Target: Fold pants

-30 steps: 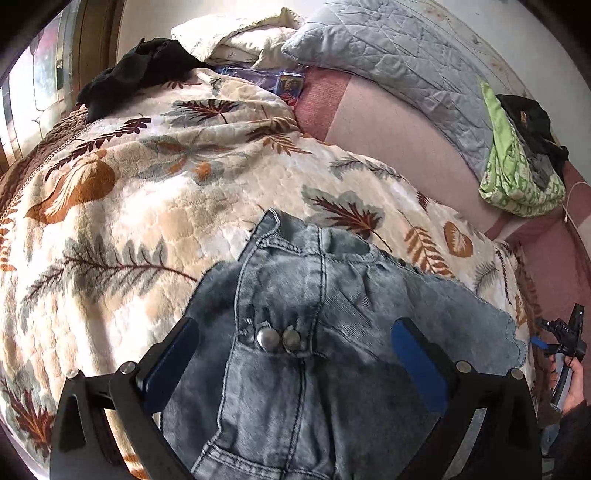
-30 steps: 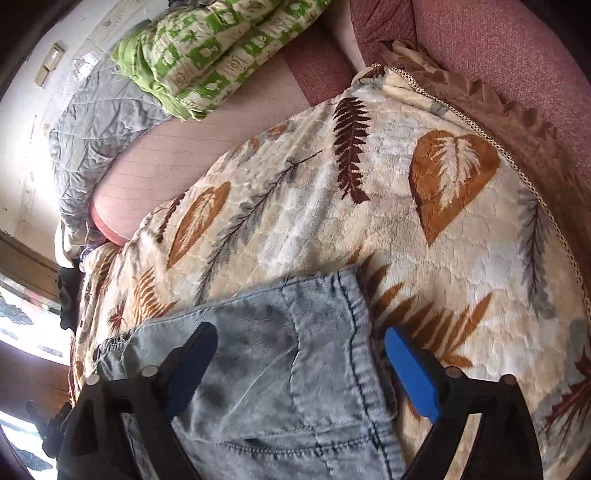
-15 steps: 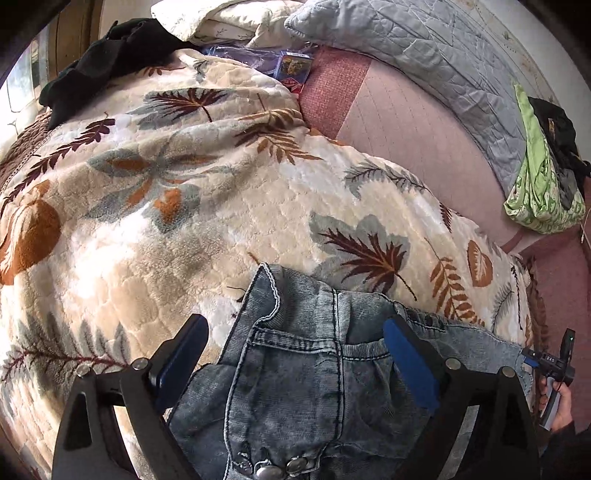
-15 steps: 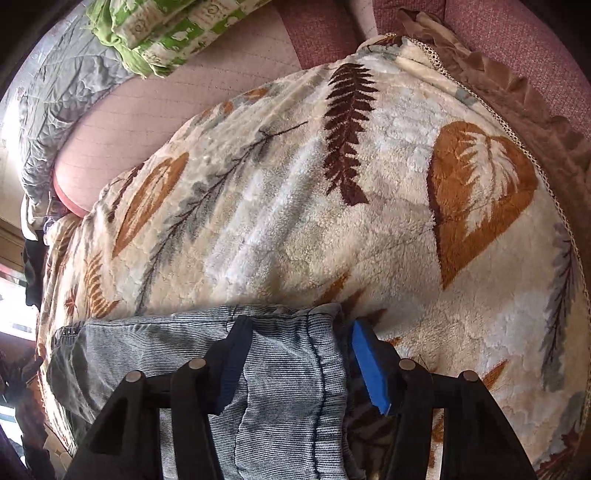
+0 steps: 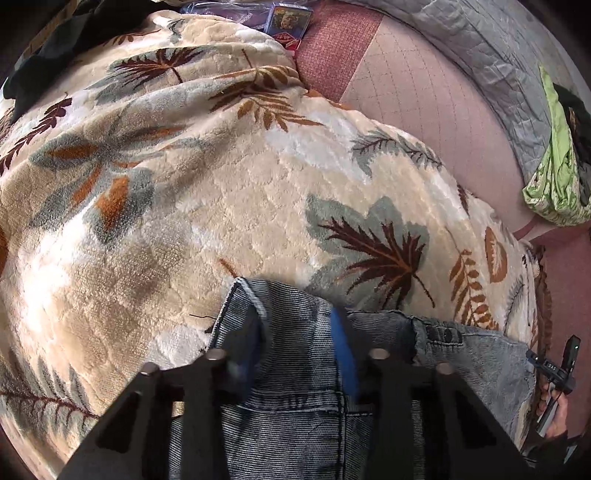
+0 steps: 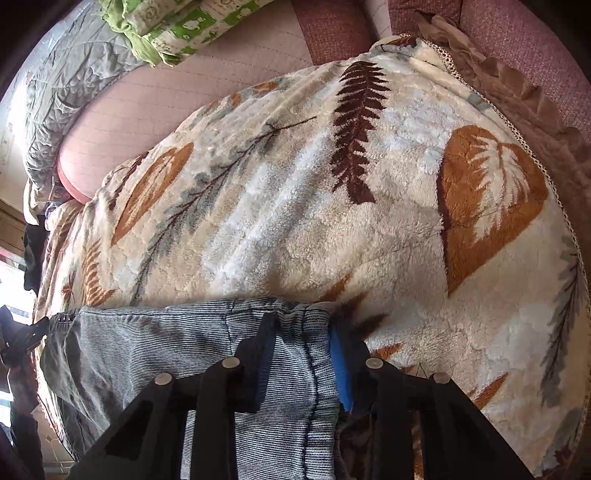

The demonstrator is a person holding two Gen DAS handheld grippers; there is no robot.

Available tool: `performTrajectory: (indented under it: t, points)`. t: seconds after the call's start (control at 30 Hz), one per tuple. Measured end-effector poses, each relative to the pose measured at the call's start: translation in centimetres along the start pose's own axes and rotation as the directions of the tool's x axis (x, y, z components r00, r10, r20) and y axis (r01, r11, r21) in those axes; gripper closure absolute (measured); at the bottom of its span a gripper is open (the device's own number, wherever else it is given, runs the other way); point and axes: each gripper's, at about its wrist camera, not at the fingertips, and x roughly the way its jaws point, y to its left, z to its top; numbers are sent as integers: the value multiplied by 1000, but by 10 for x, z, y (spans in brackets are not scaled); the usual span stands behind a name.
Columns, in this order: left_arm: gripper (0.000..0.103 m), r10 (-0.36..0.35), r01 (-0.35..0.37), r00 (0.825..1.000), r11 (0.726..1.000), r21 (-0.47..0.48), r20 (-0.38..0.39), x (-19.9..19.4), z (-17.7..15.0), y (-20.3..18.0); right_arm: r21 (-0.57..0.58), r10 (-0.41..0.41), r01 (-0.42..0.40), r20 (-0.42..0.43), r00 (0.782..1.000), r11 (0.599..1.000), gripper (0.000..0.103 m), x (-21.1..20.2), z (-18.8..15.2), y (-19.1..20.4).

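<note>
Blue-grey denim pants (image 5: 295,354) lie on a cream leaf-patterned blanket (image 5: 184,206) on a bed. My left gripper (image 5: 295,332) is shut on the left corner of the pants' top edge, blue pads pinching the denim. My right gripper (image 6: 301,339) is shut on the right corner of the same edge of the pants (image 6: 155,347). The edge stretches between both grippers. The right gripper and the hand holding it show at the far right of the left wrist view (image 5: 554,373).
A grey quilted pillow (image 5: 491,48) and a green patterned cloth (image 5: 557,173) lie at the bed's head on a pink sheet (image 5: 424,99). Dark clothing (image 5: 44,55) and a small box (image 5: 288,22) sit far left. The blanket's frilled brown edge (image 6: 517,96) runs along the right.
Both grippers have closed from wide open onto the pants' edge. The cameras have come lower and closer to the denim, and the fabric now fills less of each view.
</note>
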Motion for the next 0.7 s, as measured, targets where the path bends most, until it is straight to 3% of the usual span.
performTrajectory:
  t: [0.03, 0.17, 0.5, 0.7]
  points:
    - [95, 20, -20, 1000, 1000, 7, -7, 3, 0, 0, -1, 5, -5, 0, 1000, 1000, 80, -1, -1, -1]
    - [100, 40, -40, 999, 999, 10, 10, 3, 1, 5, -40, -15, 16, 19, 1000, 999, 87, -8, -2, 7]
    - [100, 45, -47, 990, 999, 13, 137, -20, 17, 8, -102, -48, 67, 177, 983, 993, 88, -47, 18, 29]
    - [100, 46, -45, 972, 999, -10, 230, -22, 27, 5, -103, -84, 111, 244, 966, 988, 88, -44, 32, 34]
